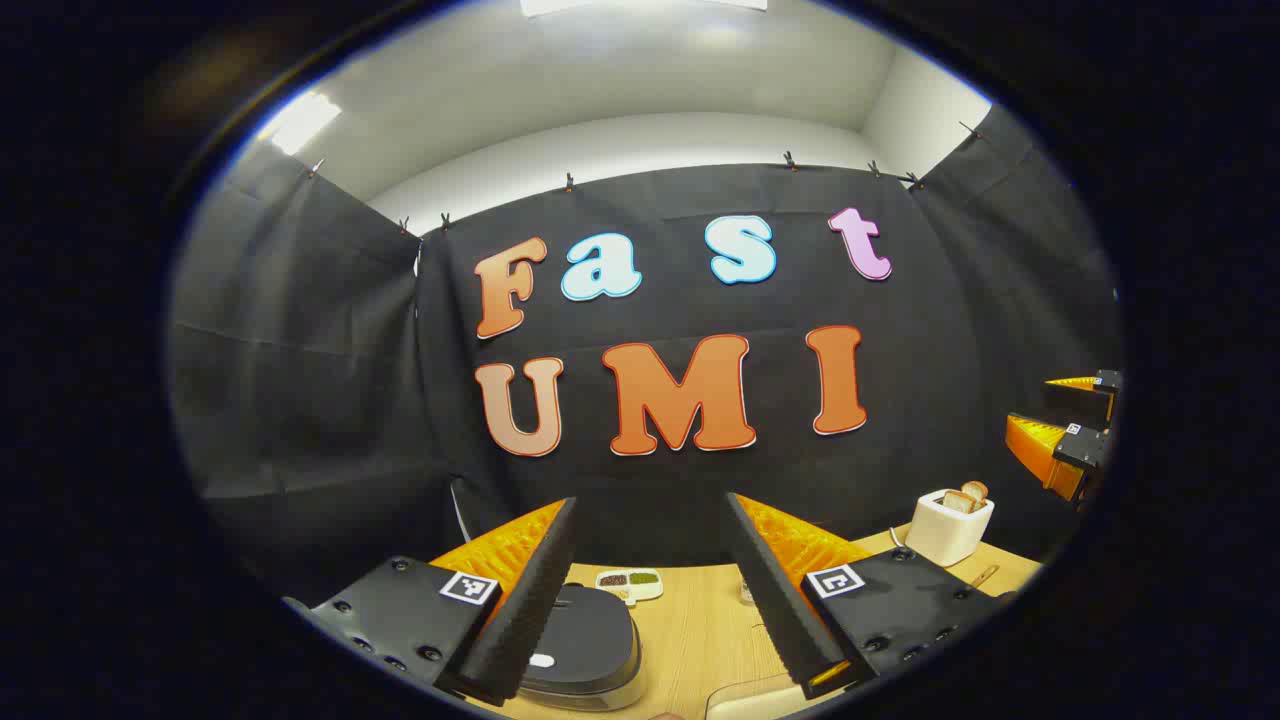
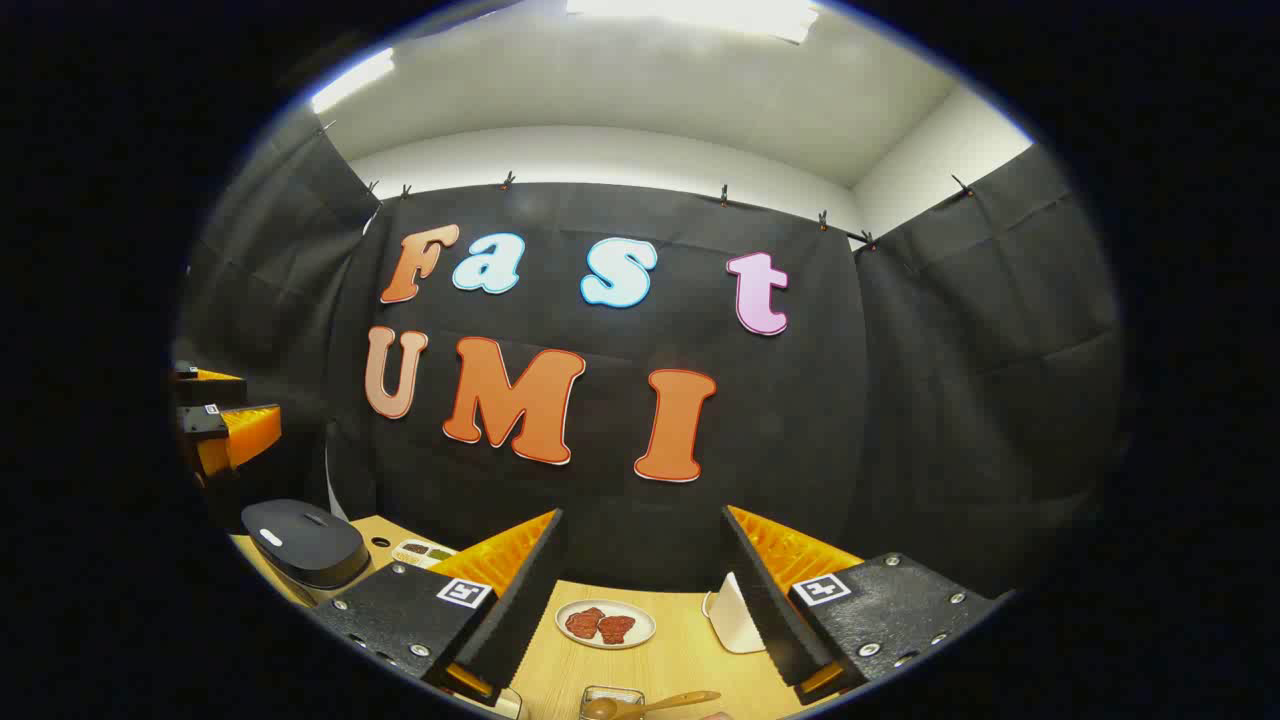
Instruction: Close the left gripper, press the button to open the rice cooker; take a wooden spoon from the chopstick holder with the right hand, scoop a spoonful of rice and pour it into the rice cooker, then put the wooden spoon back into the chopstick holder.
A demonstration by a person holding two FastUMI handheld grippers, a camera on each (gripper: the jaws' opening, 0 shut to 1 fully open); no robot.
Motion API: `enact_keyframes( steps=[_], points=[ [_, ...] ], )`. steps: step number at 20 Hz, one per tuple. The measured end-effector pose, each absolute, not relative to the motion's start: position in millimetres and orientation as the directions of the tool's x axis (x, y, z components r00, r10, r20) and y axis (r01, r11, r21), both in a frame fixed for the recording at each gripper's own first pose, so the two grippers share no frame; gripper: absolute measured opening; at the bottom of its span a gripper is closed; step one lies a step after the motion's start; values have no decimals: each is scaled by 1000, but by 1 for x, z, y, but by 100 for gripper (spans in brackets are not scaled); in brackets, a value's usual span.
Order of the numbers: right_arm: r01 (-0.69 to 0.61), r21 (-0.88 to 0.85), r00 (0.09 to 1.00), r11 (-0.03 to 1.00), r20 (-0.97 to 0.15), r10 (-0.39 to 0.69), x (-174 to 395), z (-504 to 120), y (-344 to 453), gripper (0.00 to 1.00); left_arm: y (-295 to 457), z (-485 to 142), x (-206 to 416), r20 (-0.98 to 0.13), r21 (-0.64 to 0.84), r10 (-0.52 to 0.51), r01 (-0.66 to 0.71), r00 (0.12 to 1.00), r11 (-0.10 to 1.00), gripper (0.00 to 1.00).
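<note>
- Two grippers are held raised above the table (image 1: 690,620), both pointing at the booth wall; neither touches any object.
- We see the left gripper (image 1: 650,590) with its fingers spread wide apart and nothing between them. The rice cooker (image 1: 580,645) sits below and just ahead of its left finger, lid down, with the pale button (image 1: 541,660) near the lid's front edge.
- We see the right gripper (image 2: 640,600) likewise spread apart and empty. The wooden spoon (image 2: 650,705) lies low, directly beneath the gap between its fingers, its bowl over a small clear container (image 2: 610,695); we cannot tell whether that is the chopstick holder.
- A plate (image 2: 605,623) with dark red pieces sits ahead of the right gripper, and a white toaster (image 1: 948,525) stands off to the right of the left gripper.
- We judge the first step not yet done: the left fingers must come together before pressing.
- Risk: pressing with the fingers apart may straddle the button, so the lid stays latched.
- Risk: an off-centre descent may push the cooker along the table instead of releasing it.
- Risk: reaching for the spoon blind at the view's lower edge may tip its container.
</note>
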State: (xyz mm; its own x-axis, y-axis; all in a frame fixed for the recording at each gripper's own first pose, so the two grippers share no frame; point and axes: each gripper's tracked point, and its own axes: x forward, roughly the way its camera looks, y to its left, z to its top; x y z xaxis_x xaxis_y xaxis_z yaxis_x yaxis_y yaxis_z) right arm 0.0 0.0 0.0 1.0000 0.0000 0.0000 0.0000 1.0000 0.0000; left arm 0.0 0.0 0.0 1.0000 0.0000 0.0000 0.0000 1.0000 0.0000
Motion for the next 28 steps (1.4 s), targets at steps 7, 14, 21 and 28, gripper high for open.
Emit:
enact_keyframes(
  steps=[7, 14, 21, 28],
  points=[
    [16, -28, 1000, 999, -7, -17, -2, 6, 4, 93, 20, -20, 8, -34, 22, -2, 2, 999, 1000, 96],
    [32, -134, 999, 990, -22, -35, -2, 23, 3, 94, 30, -19, 16, -25, -14, -23, 23, 999, 1000, 96],
    [25, -98, 1000, 995, -9, -26, -6, 23, 9, 93, 31, -13, 9, -31, -9, 3, -3, 1000, 1000, 96],
    [-5, -75, 1000, 997, -9, 4, 0, 24, -5, 93, 47, -4, 7, -77, -2, 62, -63, 995, 998, 100]
  ],
)
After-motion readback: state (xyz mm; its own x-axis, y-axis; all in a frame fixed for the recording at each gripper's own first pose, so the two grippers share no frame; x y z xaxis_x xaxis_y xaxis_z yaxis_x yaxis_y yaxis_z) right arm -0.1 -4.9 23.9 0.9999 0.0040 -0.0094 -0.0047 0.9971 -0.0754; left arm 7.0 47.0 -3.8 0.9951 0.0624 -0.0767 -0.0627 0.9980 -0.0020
